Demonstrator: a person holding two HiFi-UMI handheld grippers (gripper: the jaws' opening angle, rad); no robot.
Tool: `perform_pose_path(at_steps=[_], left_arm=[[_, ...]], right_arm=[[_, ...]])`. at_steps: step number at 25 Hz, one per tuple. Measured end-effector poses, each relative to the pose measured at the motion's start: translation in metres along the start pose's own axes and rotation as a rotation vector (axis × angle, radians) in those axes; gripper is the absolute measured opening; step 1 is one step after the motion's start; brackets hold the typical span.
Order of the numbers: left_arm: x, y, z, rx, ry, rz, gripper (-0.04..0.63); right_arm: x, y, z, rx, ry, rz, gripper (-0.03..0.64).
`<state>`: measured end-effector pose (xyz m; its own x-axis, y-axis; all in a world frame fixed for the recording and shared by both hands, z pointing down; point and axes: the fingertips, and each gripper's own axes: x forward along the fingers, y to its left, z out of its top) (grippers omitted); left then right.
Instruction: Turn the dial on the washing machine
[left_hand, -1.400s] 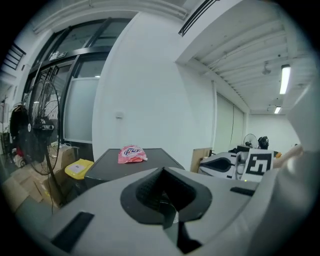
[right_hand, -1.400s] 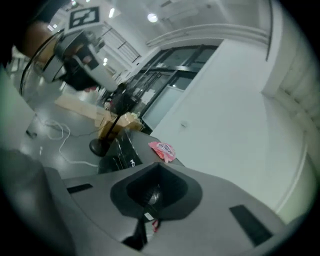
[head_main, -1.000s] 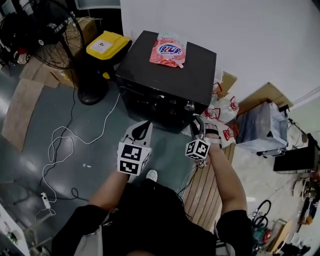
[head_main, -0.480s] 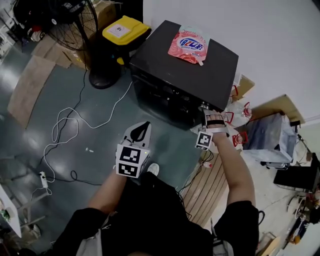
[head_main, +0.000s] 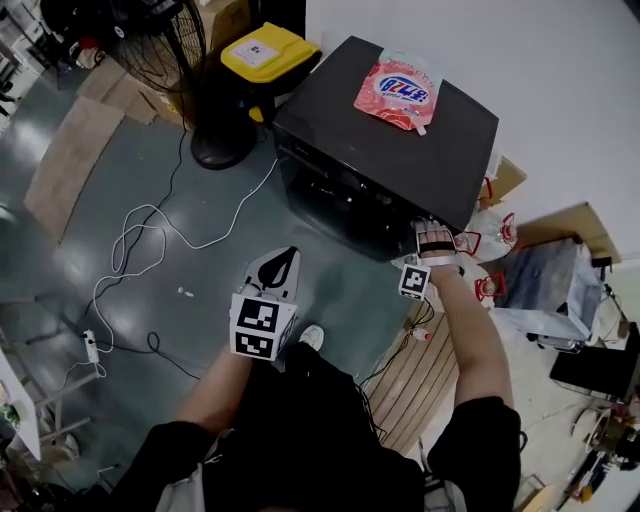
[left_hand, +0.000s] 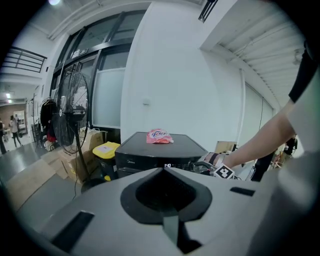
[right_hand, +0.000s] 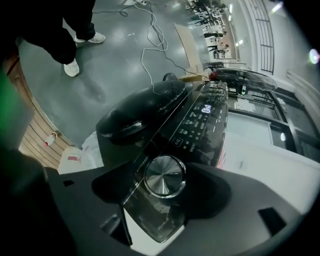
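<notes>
A black washing machine (head_main: 385, 150) stands by the white wall with a red-and-white detergent pouch (head_main: 400, 90) on its lid. Its silver dial (right_hand: 164, 176) sits at the right end of the control panel, next to a lit display (right_hand: 206, 108). My right gripper (head_main: 430, 232) is up against that corner. Its jaws have just been opening and stand wide on either side of the dial, not pressing it (right_hand: 163, 186). My left gripper (head_main: 291, 250) hangs over the floor, well short of the machine, tips together and empty (left_hand: 163, 170).
A standing fan (head_main: 160, 30) and a yellow-lidded bin (head_main: 268, 52) are left of the machine. White cables (head_main: 140, 250) and a power strip (head_main: 92, 347) lie on the grey floor. Red-printed bags (head_main: 492, 232) and a slatted wooden board (head_main: 420, 370) are on the right.
My right gripper has dropped, rolled and moved in to the dial at the machine's front right corner. The left gripper has sunk a little. The head view has shifted.
</notes>
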<state>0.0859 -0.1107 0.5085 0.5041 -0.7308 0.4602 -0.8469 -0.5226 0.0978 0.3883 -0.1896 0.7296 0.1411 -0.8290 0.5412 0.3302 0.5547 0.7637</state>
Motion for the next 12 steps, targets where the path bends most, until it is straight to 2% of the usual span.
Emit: perform_pose_path(at_steps=[3,6,8,12], left_arm=[[0.002,-0.002,0.000,0.007,0.005,-0.007,0.007],[0.004,-0.005,-0.001,0.012,0.009,-0.013,0.006],[0.005,-0.006,-0.002,0.018,0.013,-0.015,0.008],[0.005,-0.007,-0.005,0.025,0.023,-0.014,0.008]], right_arm=[[0.000,-0.009,0.016,0.138,-0.087,-0.036,0.328],[0.001,0.001,0.019,0.140,-0.120,-0.006,0.281],[0.001,0.008,0.019,0.135,-0.135,0.020,0.279],[0.001,0.005,0.016,0.125,-0.122,0.003,0.279]])
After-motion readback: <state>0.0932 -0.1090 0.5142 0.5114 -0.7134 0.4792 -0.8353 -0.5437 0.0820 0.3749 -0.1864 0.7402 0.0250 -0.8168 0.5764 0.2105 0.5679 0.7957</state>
